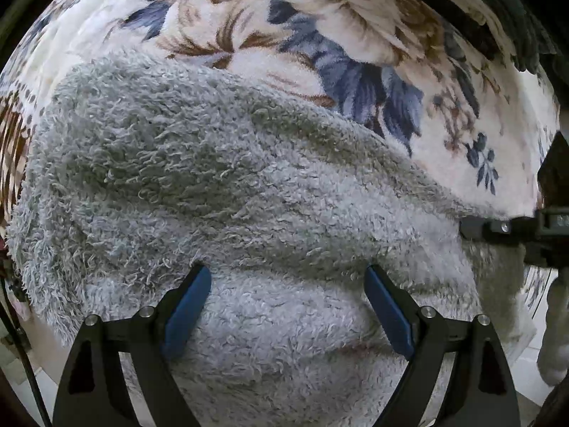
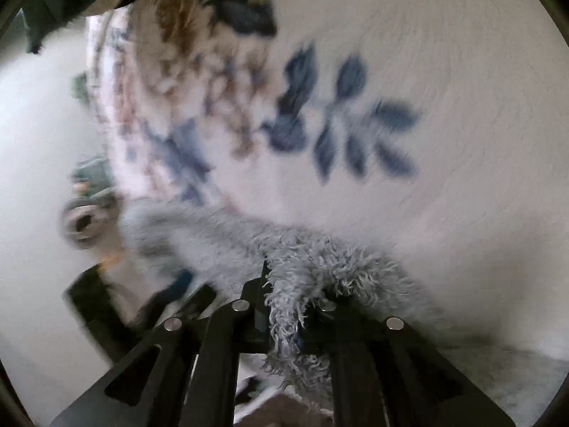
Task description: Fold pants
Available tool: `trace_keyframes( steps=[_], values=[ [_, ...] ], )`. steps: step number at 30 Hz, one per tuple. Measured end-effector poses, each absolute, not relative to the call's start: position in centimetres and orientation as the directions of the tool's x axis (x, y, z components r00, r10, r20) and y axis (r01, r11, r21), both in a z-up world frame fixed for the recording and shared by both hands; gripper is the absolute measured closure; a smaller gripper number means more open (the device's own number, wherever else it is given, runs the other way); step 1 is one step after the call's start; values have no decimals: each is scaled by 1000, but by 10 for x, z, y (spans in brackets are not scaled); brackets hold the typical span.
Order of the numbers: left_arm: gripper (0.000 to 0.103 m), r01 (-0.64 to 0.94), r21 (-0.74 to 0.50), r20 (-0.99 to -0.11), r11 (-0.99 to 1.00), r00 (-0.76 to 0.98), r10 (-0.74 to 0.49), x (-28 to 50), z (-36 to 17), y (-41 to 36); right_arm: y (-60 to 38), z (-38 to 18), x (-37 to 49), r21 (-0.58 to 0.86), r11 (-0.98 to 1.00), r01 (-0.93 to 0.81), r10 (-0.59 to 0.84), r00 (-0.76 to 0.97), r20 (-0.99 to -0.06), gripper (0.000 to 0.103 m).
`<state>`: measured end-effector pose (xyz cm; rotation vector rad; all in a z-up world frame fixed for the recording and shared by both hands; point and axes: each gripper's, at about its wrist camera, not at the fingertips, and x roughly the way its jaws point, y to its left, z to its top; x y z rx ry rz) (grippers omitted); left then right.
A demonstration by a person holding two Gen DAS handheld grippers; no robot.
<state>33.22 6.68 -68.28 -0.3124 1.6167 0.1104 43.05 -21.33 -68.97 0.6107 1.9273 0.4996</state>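
The grey fluffy pants (image 1: 213, 185) lie spread across a floral blanket (image 1: 320, 17). My left gripper (image 1: 288, 284) is open just above the near part of the pants, its blue pads (image 1: 188, 306) wide apart with nothing between them. My right gripper (image 2: 284, 284) is shut on an edge of the pants (image 2: 284, 320), and the fluffy cloth bunches over its jaws. In the left wrist view the right gripper (image 1: 498, 229) shows at the far right, at the edge of the pants. The right wrist view is blurred by motion.
The white blanket with blue and brown flowers (image 2: 355, 124) covers the surface under the pants. Its edge drops off near the bottom right of the left wrist view, with pale floor (image 1: 530, 373) beyond. A dark object (image 1: 515, 17) lies at the top right.
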Motion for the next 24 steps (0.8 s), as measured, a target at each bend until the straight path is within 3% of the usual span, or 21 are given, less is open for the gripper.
trace_keyframes(
  steps=[3,9,12,14,15,16,20,22,24],
  values=[
    [15,-273,-143,-987,951,-26,-156,330,-676,68,-202,-666,448,558,820,123,570,-253,-782,95],
    [15,-270,-146,-986,952,-41,-162,332,-681,68,-192,-668,447,472,878,73,463,-376,-803,92],
    [15,-272,-152,-985,950,-38,-169,333,-681,70,-198,-648,447,397,917,43,389,-311,-867,83],
    [15,-274,-156,-984,949,-35,-172,333,-681,71,-209,-624,446,303,953,32,303,-202,-931,59],
    [15,-273,-158,-984,949,-35,-174,334,-681,76,-215,-613,445,301,953,34,302,-167,-938,53],
    [15,-275,-161,-984,948,-36,-177,334,-682,76,-216,-606,438,355,934,23,354,-176,-919,49],
    [15,-278,-167,-982,946,-34,-183,326,-670,80,-199,-628,410,540,841,-8,494,-396,-774,49],
    [15,-274,-168,-983,947,-28,-182,322,-663,77,-201,-654,409,398,917,-27,358,-384,-851,49],
    [15,-267,-163,-985,950,-19,-174,317,-654,75,-227,-661,422,205,978,35,207,-246,-947,49]
  ],
)
